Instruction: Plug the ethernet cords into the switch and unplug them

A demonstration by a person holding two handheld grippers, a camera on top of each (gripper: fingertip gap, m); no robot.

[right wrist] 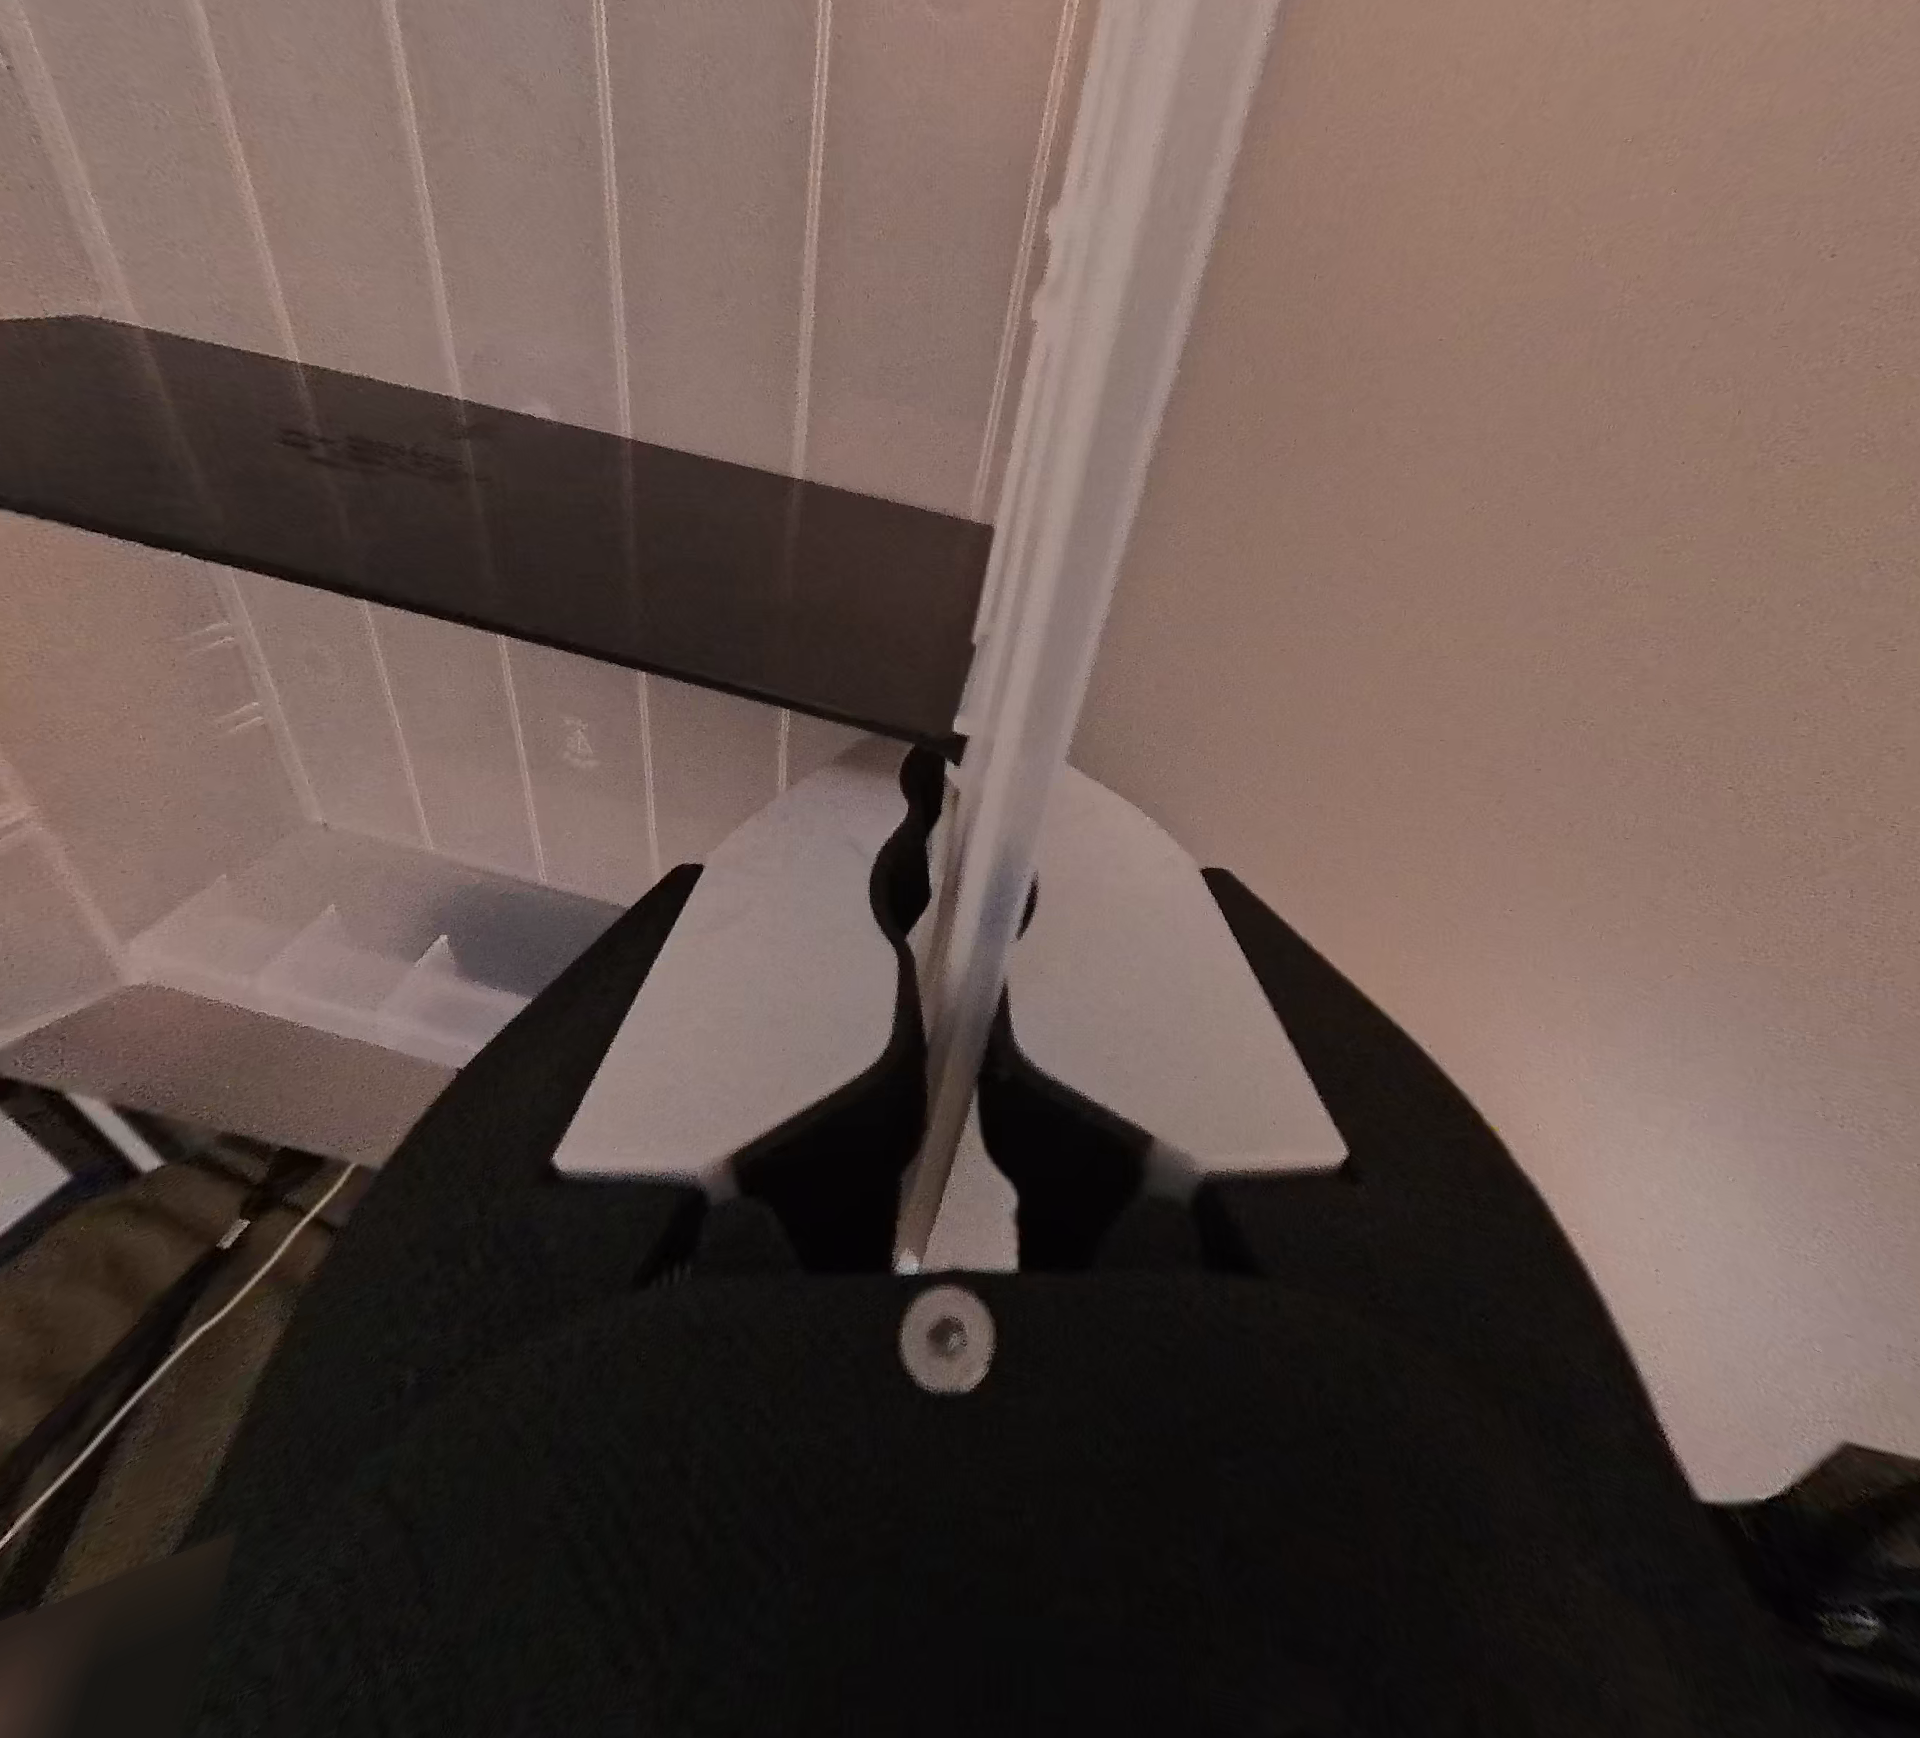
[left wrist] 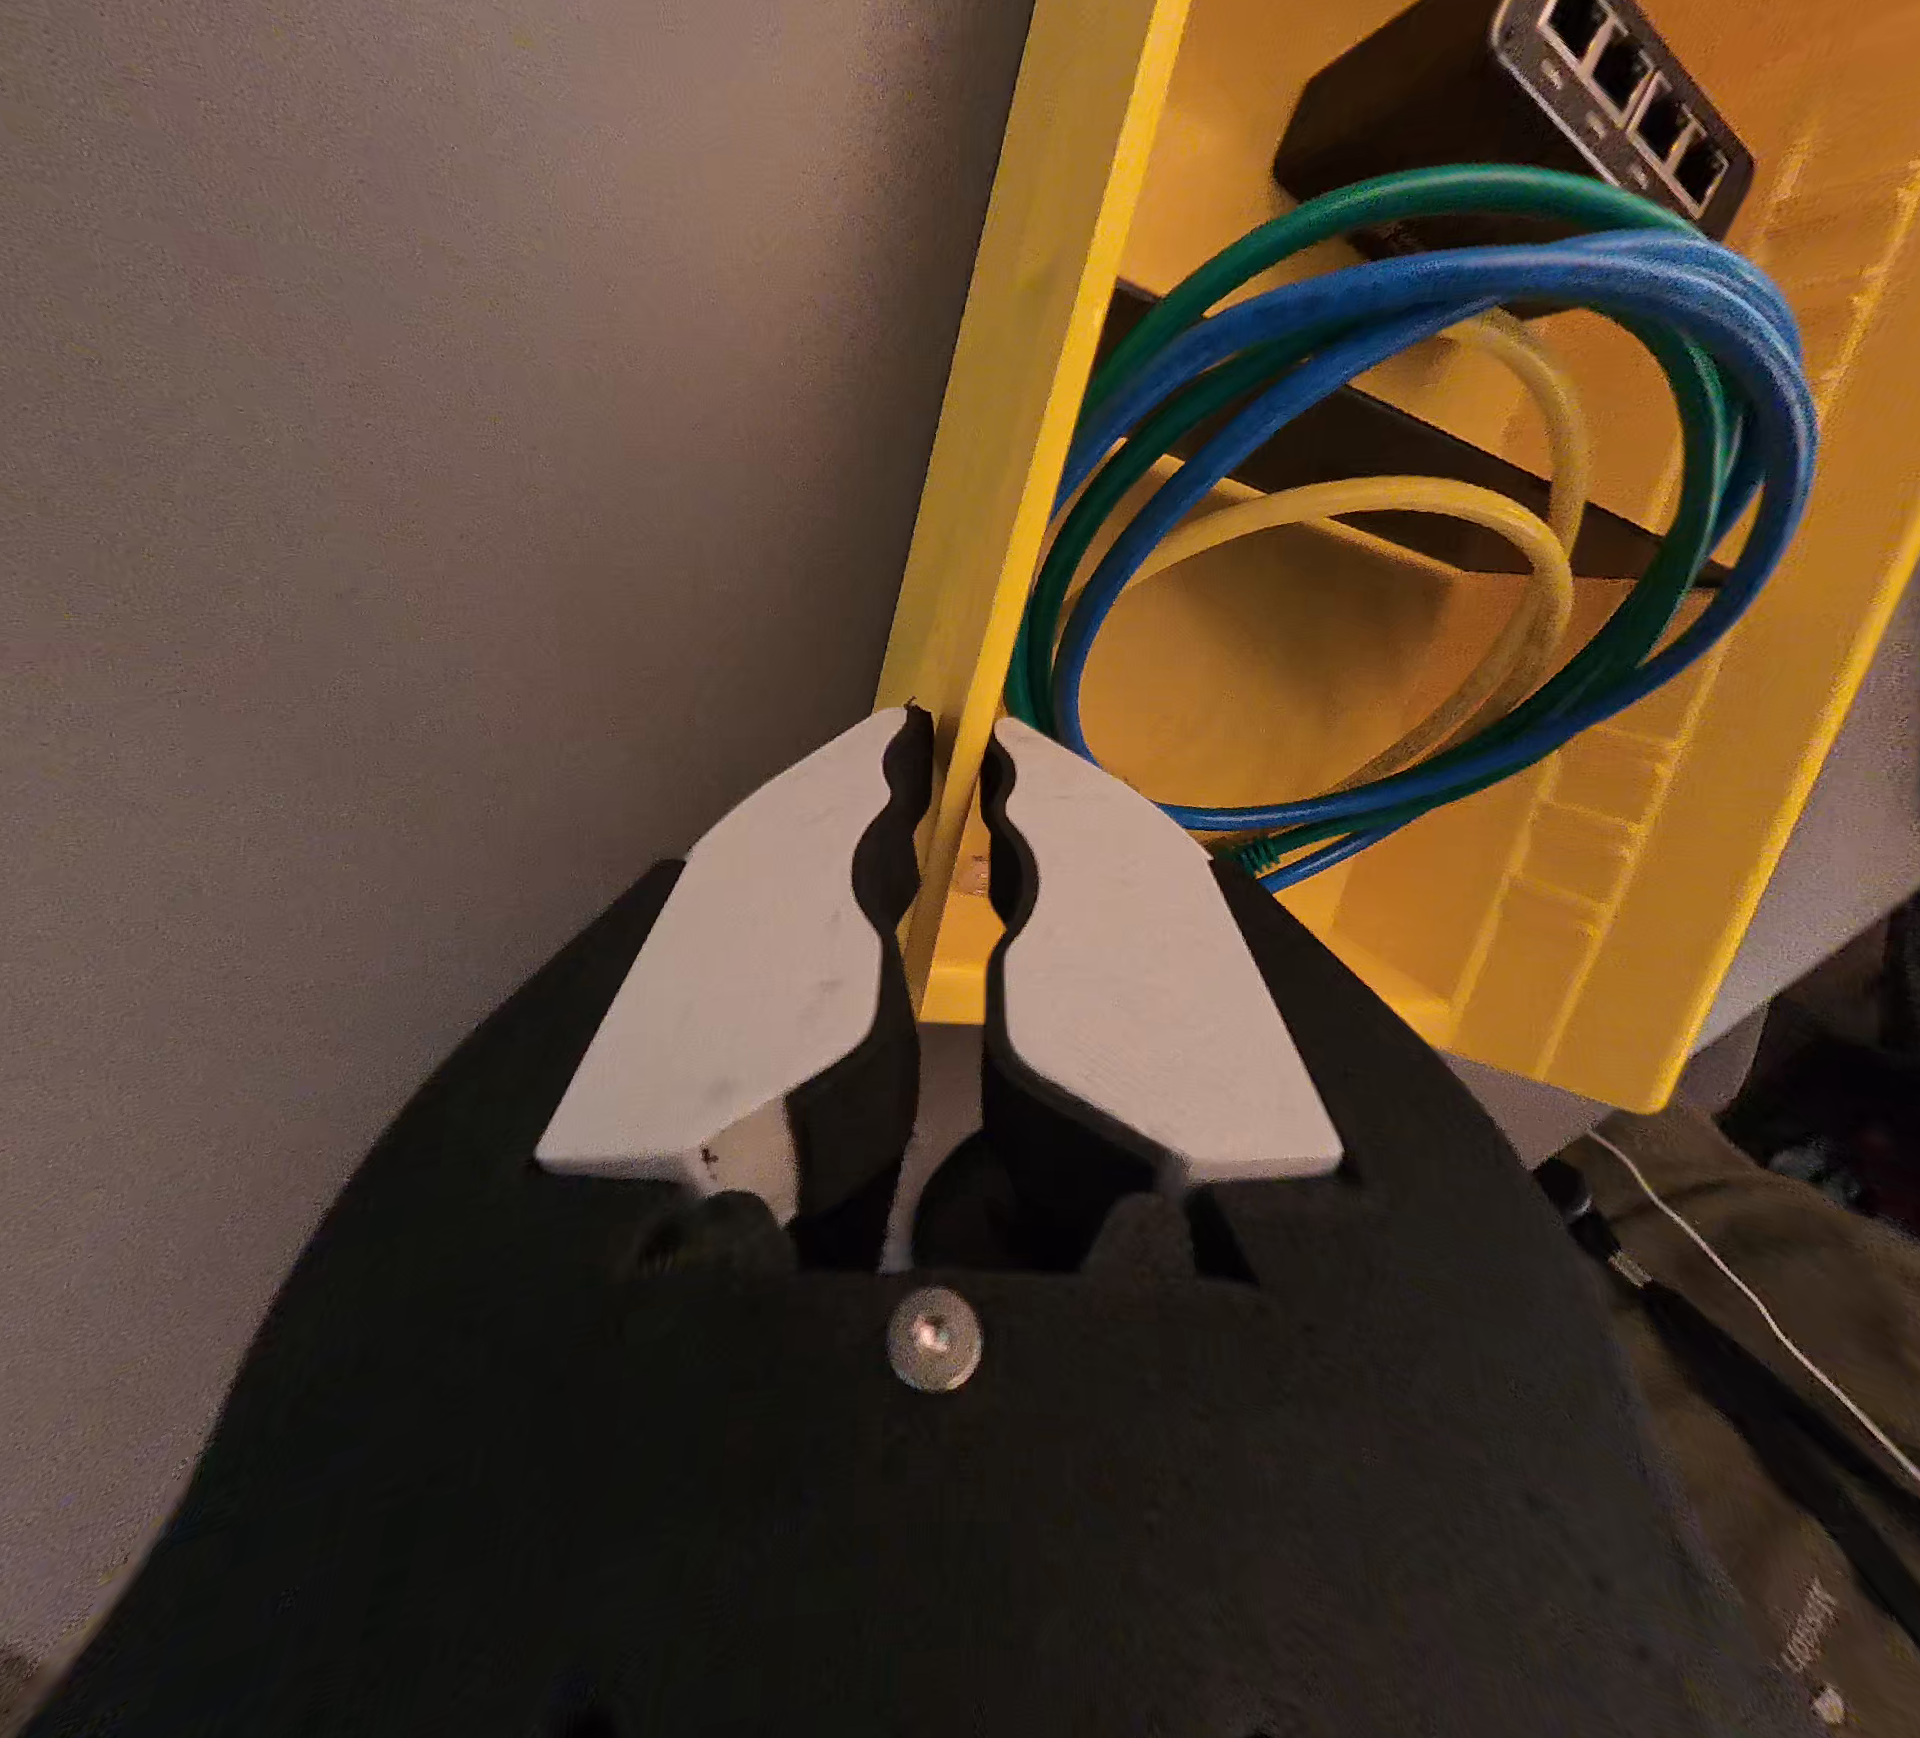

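A plain grey-beige wall (left wrist: 468, 338) fills the background behind both of your grippers. Your left gripper (left wrist: 953, 732) points up and away along the left edge of a shallow yellow plastic bin (left wrist: 1049, 400) that stands tilted on end. Its jaws are nearly closed, with that thin bin wall running between them. Inside the bin, loops of green ethernet cord (left wrist: 1351, 208), blue ethernet cord (left wrist: 1558, 275) and pale yellow ethernet cord (left wrist: 1434, 499) hang unplugged. The small black network switch (left wrist: 1455, 78) sits above them, four ports facing out. Your right gripper (right wrist: 966, 774) aims upward too, its jaws closed on the rim of a clear ribbed plastic bin (right wrist: 1091, 338). A flat black bar (right wrist: 499, 504) shows blurred behind that clear wall; you cannot tell what it is.
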